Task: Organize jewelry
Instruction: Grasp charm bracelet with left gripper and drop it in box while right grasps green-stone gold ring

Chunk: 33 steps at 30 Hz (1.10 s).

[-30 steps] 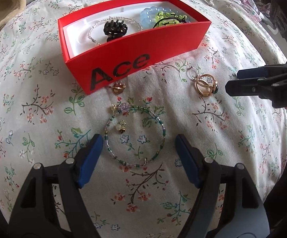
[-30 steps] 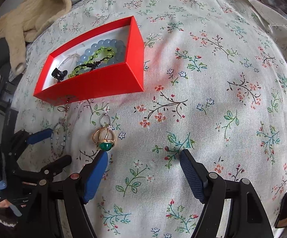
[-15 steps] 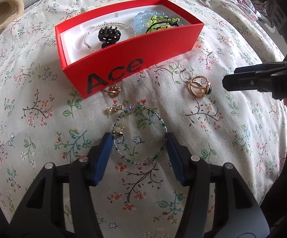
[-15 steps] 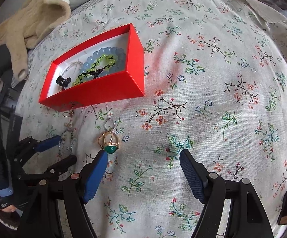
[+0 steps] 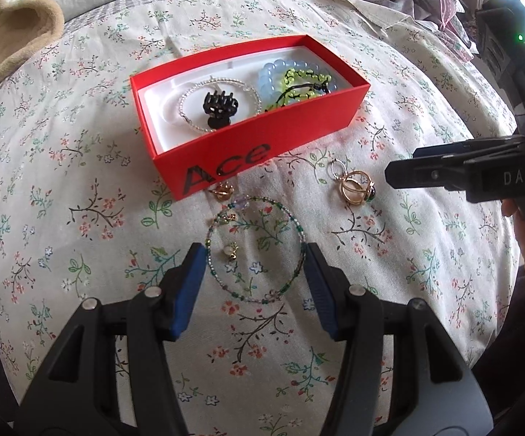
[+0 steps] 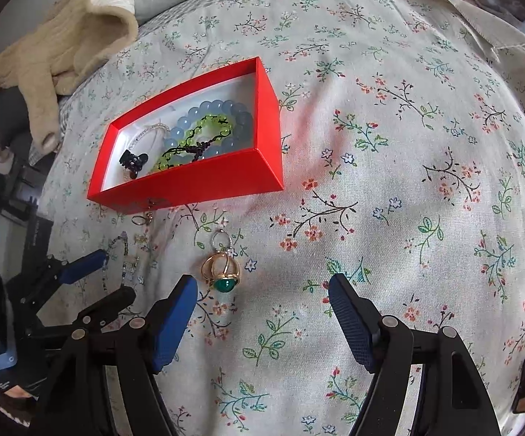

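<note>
Two grippers, neither holding anything: left gripper (image 5: 255, 276) narrowed astride bracelet (image 5: 255, 247), near of box (image 5: 248, 160); right gripper (image 6: 262, 312) wide, ring (image 6: 222, 272) just left. Bracelet likely light, springy, slippery; pinch beaded wire at sides, avoid dangling charm (image 5: 230, 252).

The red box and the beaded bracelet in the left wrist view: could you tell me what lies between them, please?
A small gold earring lies on the floral sheet between the red box and the beaded bracelet; the left wrist view shows it.
</note>
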Available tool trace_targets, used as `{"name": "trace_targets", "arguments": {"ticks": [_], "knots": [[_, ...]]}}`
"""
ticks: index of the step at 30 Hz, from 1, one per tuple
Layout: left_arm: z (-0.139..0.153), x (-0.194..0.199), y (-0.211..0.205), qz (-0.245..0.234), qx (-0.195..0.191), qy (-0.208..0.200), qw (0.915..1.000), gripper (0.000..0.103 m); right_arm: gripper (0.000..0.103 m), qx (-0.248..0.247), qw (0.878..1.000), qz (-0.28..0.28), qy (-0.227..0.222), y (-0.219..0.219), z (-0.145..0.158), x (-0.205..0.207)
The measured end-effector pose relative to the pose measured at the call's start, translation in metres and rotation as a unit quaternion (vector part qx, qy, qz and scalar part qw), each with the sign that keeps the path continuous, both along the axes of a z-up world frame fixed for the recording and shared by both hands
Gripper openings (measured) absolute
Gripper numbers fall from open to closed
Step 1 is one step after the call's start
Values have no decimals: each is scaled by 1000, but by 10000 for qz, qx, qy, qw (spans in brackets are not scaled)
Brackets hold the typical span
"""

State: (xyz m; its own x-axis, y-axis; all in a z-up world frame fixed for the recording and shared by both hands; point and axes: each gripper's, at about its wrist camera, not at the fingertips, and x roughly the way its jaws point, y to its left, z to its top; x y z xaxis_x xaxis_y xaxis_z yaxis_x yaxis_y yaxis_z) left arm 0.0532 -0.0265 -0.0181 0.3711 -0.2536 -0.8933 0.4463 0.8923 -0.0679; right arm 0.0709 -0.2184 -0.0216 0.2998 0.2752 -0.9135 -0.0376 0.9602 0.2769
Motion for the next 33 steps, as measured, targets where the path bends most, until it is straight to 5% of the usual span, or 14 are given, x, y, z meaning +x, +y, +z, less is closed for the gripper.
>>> {"name": "trace_targets", "arguments": {"ticks": [3, 14, 33], "knots": [[2, 0, 1, 152, 167, -56, 9997, 57, 74, -52, 10000, 47, 24, 10, -2, 2], [1, 3, 8, 391, 247, 62, 9989, 57, 27, -223, 9985, 452, 236, 41, -17, 14], [27, 3, 18, 708, -124, -189, 9972, 57, 27, 23, 9989, 367, -300, 7, 27, 2]]}}
